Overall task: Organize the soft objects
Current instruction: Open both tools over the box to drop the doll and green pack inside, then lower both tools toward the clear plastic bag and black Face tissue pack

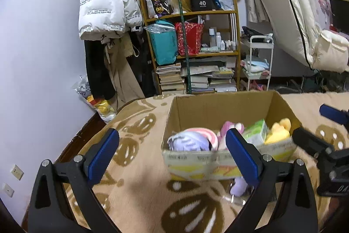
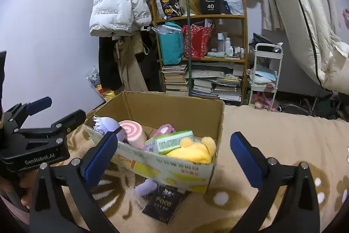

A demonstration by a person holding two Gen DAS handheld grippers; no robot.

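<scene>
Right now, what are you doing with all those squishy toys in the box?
A person is tidying soft things into a cardboard box on a patterned blanket. Both tongs, left and right, are open and hold nothing. Inside the box lie a yellow plush, a green tissue pack, a pink swirl roll, a pink plush and a purple plush. A small lilac toy and a dark packet lie outside, in front of the box.

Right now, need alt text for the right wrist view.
An open brown cardboard box on a tan patterned blanket holds a yellow plush toy, a green tissue pack and a pink swirl-roll plush. The open right gripper frames it, empty.
</scene>
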